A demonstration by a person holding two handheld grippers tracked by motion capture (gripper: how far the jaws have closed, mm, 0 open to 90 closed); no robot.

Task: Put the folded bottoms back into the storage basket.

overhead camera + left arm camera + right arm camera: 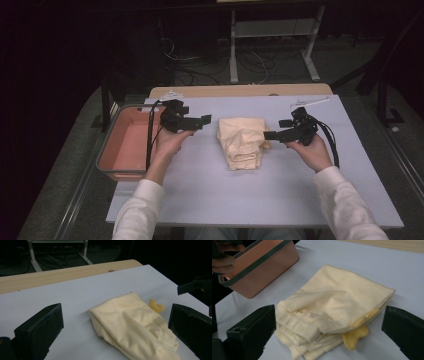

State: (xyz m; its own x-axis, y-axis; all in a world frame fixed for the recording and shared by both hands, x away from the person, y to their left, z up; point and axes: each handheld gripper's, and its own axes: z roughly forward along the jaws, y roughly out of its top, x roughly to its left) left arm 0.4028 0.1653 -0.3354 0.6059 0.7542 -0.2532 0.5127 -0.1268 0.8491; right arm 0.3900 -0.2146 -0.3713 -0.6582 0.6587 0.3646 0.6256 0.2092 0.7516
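Garment [243, 141]: folded pale yellow knit, soft and creased, ribbed cuff band on the near layers; lying mid-table on the sheet, between both grippers, touching neither.
Tab [355, 337]: small, darker yellow, rounded, poking from under the fold at about 4 o'clock in the right gripper view.
Left gripper [199, 121]: black, blocky, held at 9 o'clock of the garment; jaws spread wide, nothing between them.
Right gripper [274, 129]: black, held at 3 o'clock of the garment; jaws spread wide, empty.
Bin [116, 141]: salmon-pink plastic, rectangular, dark grey rim, at 9 o'clock beyond the left hand.
Table [220, 197]: smooth pale lavender sheet over a light wooden top.
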